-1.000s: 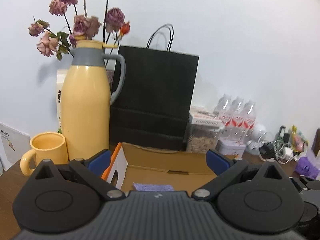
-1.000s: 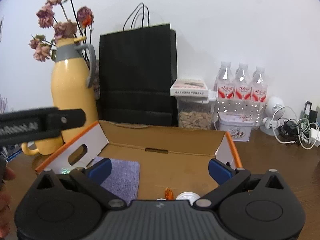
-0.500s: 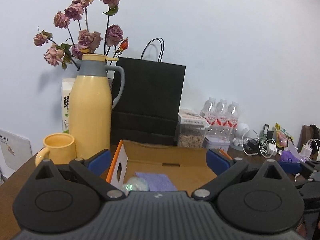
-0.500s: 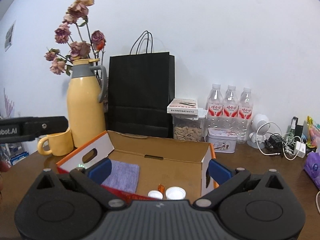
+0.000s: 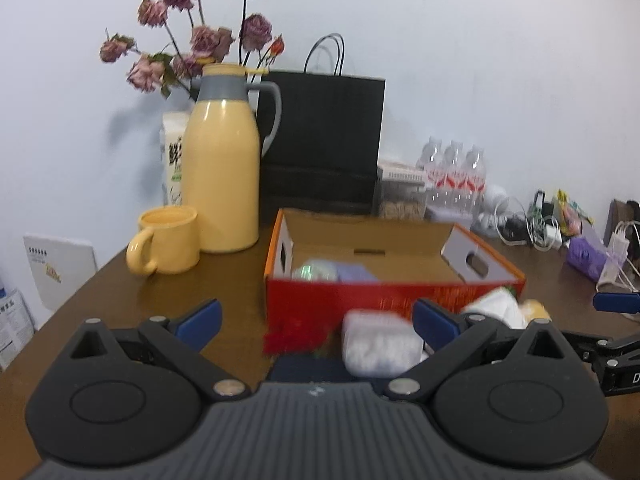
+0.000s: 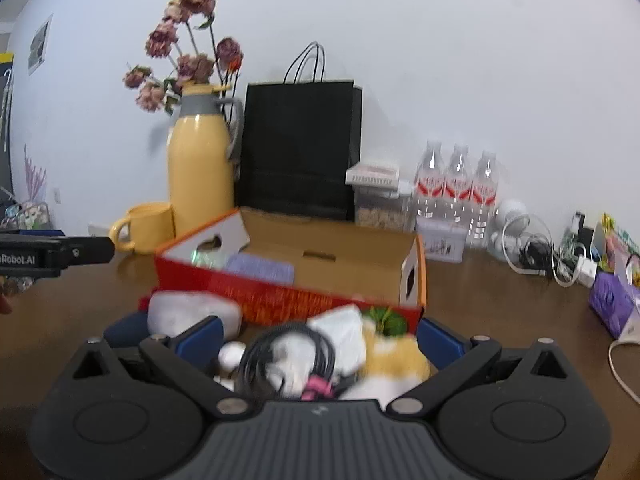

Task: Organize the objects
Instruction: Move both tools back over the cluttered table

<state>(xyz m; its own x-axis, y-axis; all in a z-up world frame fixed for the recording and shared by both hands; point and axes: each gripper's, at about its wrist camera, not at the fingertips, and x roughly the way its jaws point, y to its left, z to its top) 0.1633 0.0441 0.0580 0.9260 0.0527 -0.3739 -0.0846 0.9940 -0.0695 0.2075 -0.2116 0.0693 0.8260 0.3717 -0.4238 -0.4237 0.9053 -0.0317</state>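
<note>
Both pairs of tongs hang spread wide above the brown table, gripping nothing: the left tongs sit over a blurred white packet and something red just in front of the box, while the right tongs open over a jumble of loose things, among them a coil of black cable, a white wrapper, a soft yellow object and a bit of pink. Just beyond lies the open red cardboard box with orange edges and cut-out handles; inside it I can see a lilac cloth and a shiny clear item beside it. From the right wrist view the other tool reaches in at the left edge, and its black arm reads "Robot.AI"; the left wrist view shows only a letter "D" on the tool at its right. Behind the box stand a yellow jug with a grey collar, a yellow mug touching it, dried roses, a black paper bag and three water bottles with red labels too blurred to read. Only the left wrist view catches the white carton with dark Chinese characters behind the jug; only the right shows a picture on the wall. Chargers and white cables clutter the far right near a purple pack.
</note>
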